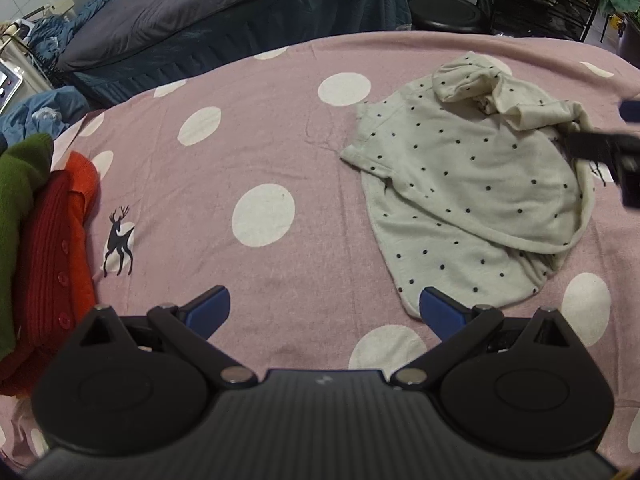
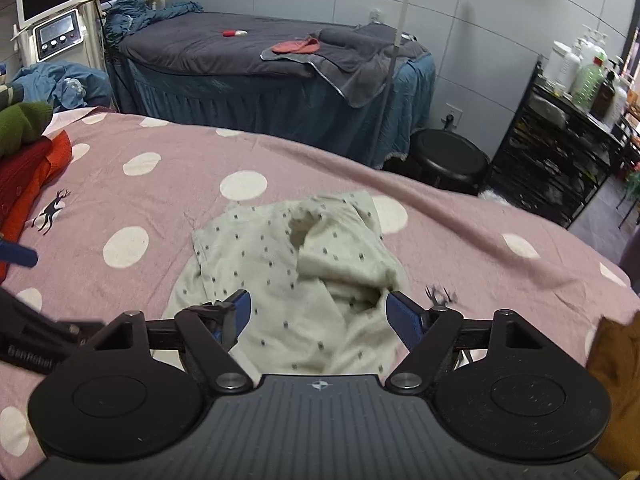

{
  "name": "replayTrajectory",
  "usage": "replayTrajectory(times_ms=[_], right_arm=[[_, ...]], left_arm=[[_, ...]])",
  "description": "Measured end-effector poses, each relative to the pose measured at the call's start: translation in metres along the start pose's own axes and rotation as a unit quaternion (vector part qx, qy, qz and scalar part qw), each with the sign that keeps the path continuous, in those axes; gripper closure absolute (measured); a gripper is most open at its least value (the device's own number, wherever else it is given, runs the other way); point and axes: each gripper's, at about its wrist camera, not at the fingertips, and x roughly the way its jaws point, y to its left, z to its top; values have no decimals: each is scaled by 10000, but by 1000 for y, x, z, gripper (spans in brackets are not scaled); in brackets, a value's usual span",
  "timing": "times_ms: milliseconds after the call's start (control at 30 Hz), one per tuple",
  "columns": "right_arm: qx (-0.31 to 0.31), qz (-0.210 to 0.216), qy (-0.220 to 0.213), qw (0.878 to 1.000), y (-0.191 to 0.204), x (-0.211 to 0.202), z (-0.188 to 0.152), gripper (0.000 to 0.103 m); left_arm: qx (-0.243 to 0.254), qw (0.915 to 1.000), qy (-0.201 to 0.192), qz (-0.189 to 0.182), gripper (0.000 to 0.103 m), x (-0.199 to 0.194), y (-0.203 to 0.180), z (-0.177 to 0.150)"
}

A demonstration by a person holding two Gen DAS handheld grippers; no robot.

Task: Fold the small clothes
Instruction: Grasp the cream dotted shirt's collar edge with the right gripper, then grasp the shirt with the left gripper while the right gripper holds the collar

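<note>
— Dotted shirt (image 1: 472, 184) lay crumpled right of your wide-open left gripper (image 1: 324, 312), bare bedspread (image 1: 240, 140) leftward.
— Your right gripper (image 2: 319, 312) hung spread above it, holding nothing; far sleeve bunched, unclear.

1 cream dotted garment (image 1: 472, 184) on the pink bed (image 1: 280, 152), toward its right edge. At the left edge, 3 stacked knits: 1 green (image 1: 16, 200), 1 dark red (image 1: 48, 256), 1 orange (image 1: 82, 184); poss. more beneath, stack is cut off. 2 grippers, 2 blue fingers (image 2: 404, 322) each. 2 deer prints (image 1: 119, 240) on the sheet.
</note>
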Motion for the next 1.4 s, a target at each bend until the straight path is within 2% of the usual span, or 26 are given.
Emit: replayTrajectory(times_ms=[133,233,333,433,500,533,567,600,667,733,833,967,1067,1133,1200,1233,1333,1400], right_arm=[[-382,-4,-160,9991,10,33,22,0],[-744,-189,-185,9969,18,65,39,0],[-1179,-493,106,9917,25,103,47,0],[-1576,-742,515,9834,30,137,46,17],[-1811,-775,755,9775,31,153,42,40],[-1912,-811,808,9749,30,156,40,64],[-1925,-855,783,9744,28,154,39,80],[-1775,-862,646,9782,23,147,40,88],[-1033,-708,144,9920,7,117,45,91],[-289,-493,-112,9983,-10,83,46,92],[581,-8,-490,9971,-28,11,32,94],[782,449,-692,9935,-34,-93,3,96],[1042,786,-803,9882,-45,-155,-15,97],[1136,715,-869,9871,-50,-180,-22,97],[1135,431,-768,9896,-50,-191,-34,97],[1191,277,-659,9903,-49,-189,-39,97],[1748,237,-524,9829,-53,-195,-61,97],[2027,-38,-345,9786,-55,-196,-78,97]], left_arm=[[-32,9999,87,88,0,7,7,-7],[-33,9997,155,177,0,11,14,-15],[-90,9995,214,222,0,12,23,-23],[-237,9988,337,258,0,16,33,-30],[-318,9983,407,250,0,19,38,-32],[-339,9982,430,253,0,20,40,-33],[-345,9982,424,265,0,20,41,-33],[-346,9982,398,275,0,19,41,-32],[-341,9986,331,254,0,19,41,-29],[-339,9989,222,223,0,16,39,-22],[-299,9995,-62,60,0,8,36,-6],[-317,9982,-429,-279,0,-8,33,17],[-514,9940,-579,-774,0,-20,35,33],[-668,9882,-716,-1179,0,-28,33,40],[-682,9832,-830,-1478,0,-32,28,42],[-652,9827,-797,-1542,0,-33,23,43],[-295,9817,-777,-1714,3,-35,4,42],[214,9845,-820,-1538,5,-34,-15,38]])
